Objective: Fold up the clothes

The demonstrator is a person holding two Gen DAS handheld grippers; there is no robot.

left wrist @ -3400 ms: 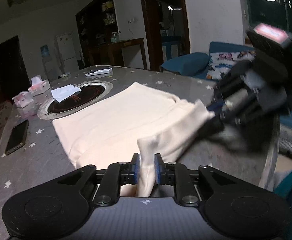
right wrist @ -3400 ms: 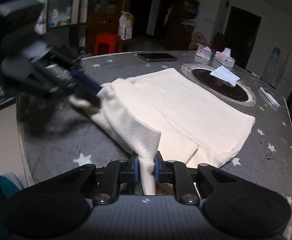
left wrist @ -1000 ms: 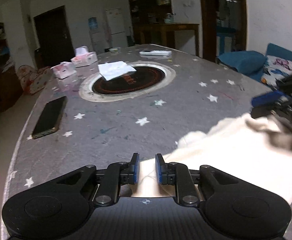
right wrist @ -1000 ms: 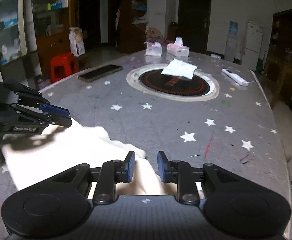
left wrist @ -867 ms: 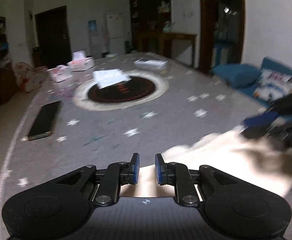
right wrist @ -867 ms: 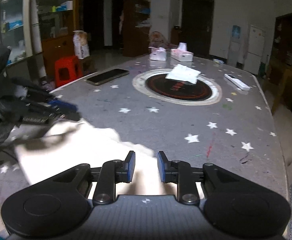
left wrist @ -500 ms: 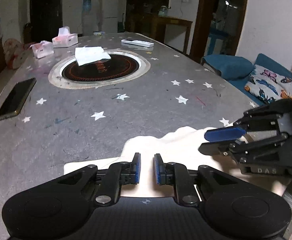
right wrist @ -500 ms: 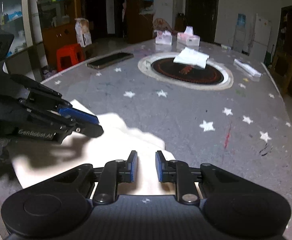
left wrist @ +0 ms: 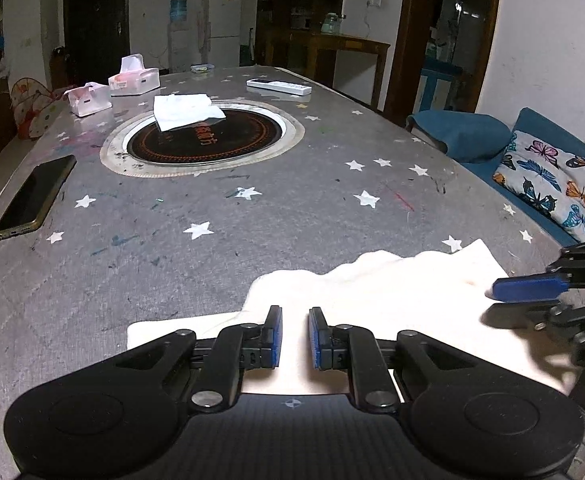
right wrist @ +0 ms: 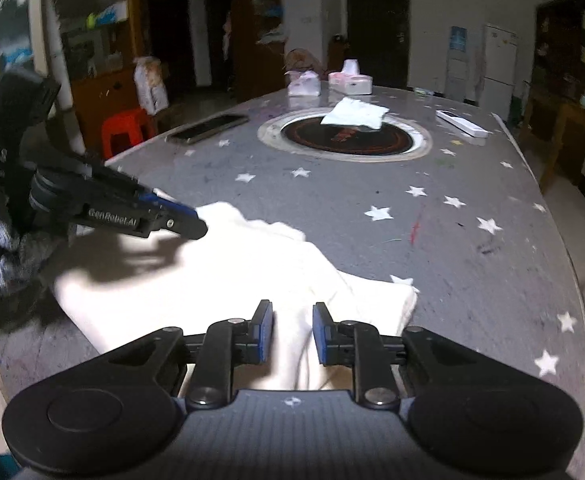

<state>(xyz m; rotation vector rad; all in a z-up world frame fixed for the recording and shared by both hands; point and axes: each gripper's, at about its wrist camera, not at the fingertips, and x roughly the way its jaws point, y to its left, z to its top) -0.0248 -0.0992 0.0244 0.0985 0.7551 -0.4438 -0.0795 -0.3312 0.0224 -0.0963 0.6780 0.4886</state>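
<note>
A cream garment [left wrist: 392,292] lies folded and flat on the near end of the grey star-patterned table [left wrist: 292,208]. My left gripper [left wrist: 295,332] hovers over its left part, jaws a narrow gap apart, with only flat cloth showing below them. My right gripper [right wrist: 292,332] is over the garment [right wrist: 232,280] on its right part. Its jaws are opening slightly and nothing is pinched between them. Each gripper shows in the other's view: the right one [left wrist: 492,303] at the cloth's right edge, the left one [right wrist: 198,220] above the far left corner, casting a shadow on the cloth.
Further up the table are a round inset hotplate [left wrist: 204,140] with a white tissue [left wrist: 184,114] on it, a phone [left wrist: 32,196], two tissue boxes [left wrist: 132,78] and a remote [left wrist: 278,86]. A blue sofa with a butterfly cushion [left wrist: 552,176] stands right, a red stool [right wrist: 126,128] left.
Earlier both grippers held pinched folds of the garment; now it lies flat and free of them. In the last half second the right gripper slid toward the cloth's right edge.
</note>
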